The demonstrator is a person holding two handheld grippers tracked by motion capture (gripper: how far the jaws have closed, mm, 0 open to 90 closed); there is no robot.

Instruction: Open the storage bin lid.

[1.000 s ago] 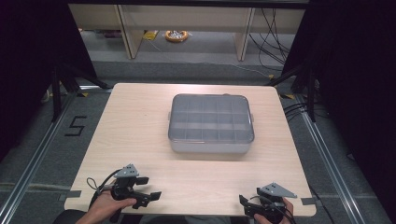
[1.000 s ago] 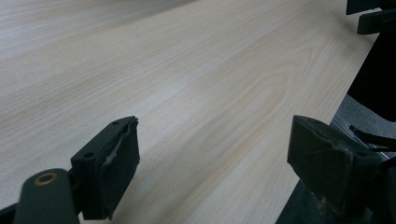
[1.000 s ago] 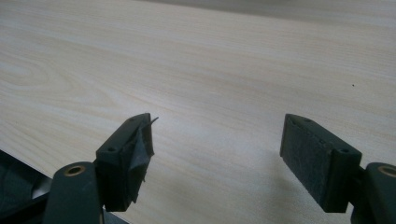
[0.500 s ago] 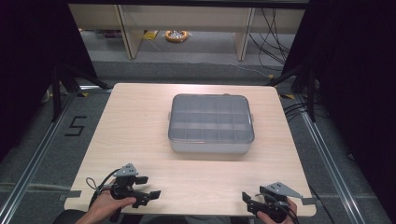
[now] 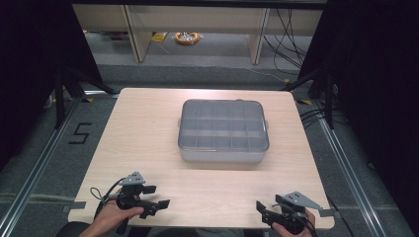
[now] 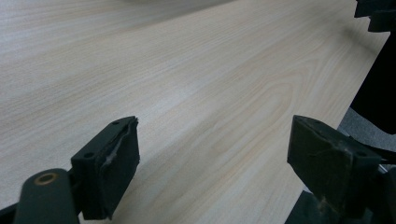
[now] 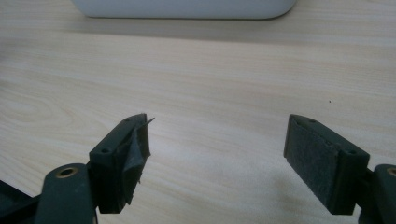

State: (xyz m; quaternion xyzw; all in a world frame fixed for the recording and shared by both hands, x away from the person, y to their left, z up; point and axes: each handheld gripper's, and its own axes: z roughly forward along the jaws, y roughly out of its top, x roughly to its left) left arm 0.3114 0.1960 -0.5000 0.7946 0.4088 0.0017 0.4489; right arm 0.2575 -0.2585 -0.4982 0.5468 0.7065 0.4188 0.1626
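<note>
- We hold the left gripper (image 5: 157, 195) low over the table (image 5: 148, 128) at its near edge; jaws spread wide, nothing between them, bare wood ahead.
- The compartment box (image 5: 223, 129), lid closed, sits ahead of both grippers, well apart, to the left tool's forward right.
- Our right gripper (image 5: 267, 210) is likewise wide open and empty; the box base (image 7: 187, 8) lies straight ahead.
- Risk, as we judge it: the left jaw pads look frayed, so a grip on the smooth lid could slip.
</note>
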